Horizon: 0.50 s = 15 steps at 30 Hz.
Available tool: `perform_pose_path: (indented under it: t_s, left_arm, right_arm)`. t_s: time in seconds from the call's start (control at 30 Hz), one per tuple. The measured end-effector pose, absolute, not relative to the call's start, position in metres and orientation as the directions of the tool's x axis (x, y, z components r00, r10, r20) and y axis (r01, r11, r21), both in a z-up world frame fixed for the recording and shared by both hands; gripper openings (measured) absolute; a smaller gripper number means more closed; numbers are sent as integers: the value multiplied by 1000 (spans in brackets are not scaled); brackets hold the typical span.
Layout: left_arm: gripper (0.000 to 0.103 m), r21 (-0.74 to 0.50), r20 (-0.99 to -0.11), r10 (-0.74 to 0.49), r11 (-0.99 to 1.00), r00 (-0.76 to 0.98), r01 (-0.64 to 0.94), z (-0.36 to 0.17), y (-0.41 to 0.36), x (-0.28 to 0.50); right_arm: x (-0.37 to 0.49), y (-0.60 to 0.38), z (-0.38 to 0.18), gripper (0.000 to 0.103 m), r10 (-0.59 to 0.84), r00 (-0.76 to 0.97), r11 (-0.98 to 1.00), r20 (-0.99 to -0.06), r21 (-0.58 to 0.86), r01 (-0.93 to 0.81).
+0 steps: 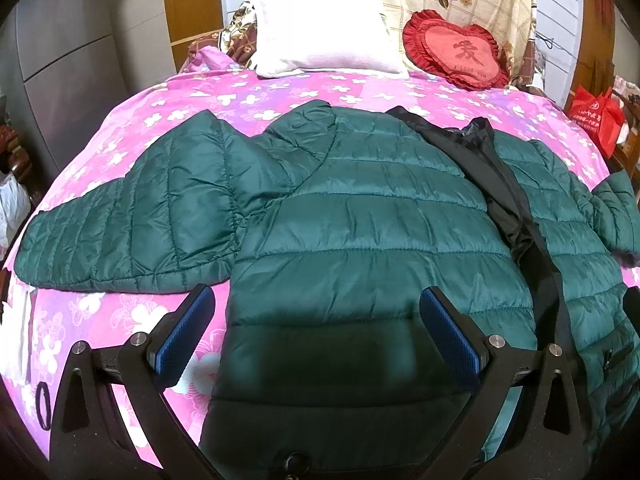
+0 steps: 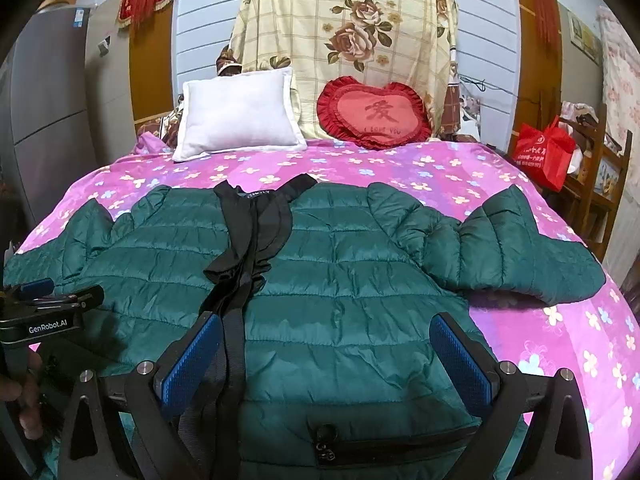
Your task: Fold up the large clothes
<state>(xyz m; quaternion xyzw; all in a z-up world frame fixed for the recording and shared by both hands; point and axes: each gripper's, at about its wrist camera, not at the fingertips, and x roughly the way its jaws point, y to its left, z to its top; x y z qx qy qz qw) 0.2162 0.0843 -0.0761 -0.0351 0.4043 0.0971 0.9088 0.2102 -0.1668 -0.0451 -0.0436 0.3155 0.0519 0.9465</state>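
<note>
1. Left wrist view: we hold the left gripper spread wide, empty, over the green jacket lying flat on the bed (pink floral cover)
2. Right gripper likewise wide, above the jacket's hem

A bed with a pink flowered cover fills the room. At its head lean a white pillow and a red heart cushion, against a pale planked wall. A grey cabinet stands left.
</note>
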Motion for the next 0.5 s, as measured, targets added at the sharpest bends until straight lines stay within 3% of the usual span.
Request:
perform_pose_path:
  t_s: [0.5]
  left_arm:
    - [103, 14, -742, 149, 978, 653, -208, -78, 85, 217]
  right_arm:
    - [208, -170, -43, 103, 68, 805, 992, -589, -48, -119]
